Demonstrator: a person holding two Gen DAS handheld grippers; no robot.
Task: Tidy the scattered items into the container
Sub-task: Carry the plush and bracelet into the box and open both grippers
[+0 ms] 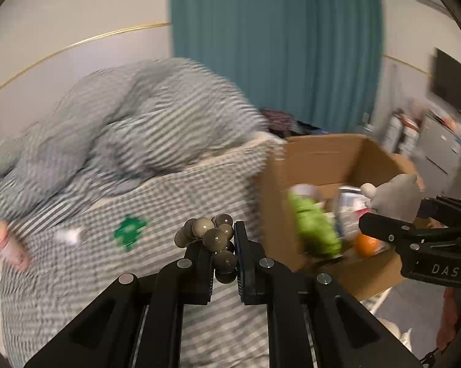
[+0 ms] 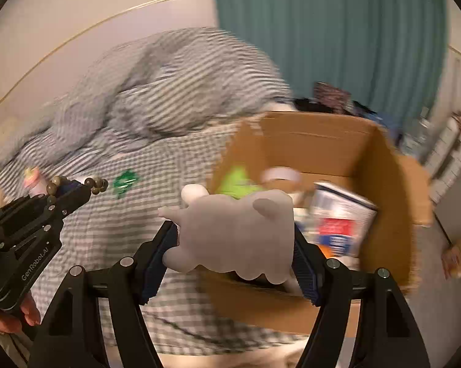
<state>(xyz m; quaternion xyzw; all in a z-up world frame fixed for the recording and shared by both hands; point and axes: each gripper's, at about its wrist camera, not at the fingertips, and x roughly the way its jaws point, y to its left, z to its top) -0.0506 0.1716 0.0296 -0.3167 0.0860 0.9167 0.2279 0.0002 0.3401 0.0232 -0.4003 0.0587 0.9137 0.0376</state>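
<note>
Beads clamped in left gripper; right gripper grips grey plush near cardboard box.

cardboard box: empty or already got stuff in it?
Not empty. The cardboard box is open-topped, and inside lie a green item, an orange ball and a white-blue-red package.

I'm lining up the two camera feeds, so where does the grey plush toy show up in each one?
Left wrist view: grey plush toy at right edge, held in the right gripper.
Right wrist view: bottom centre, clamped between the fingers.
Shared landmark: cardboard box behind it.
</note>
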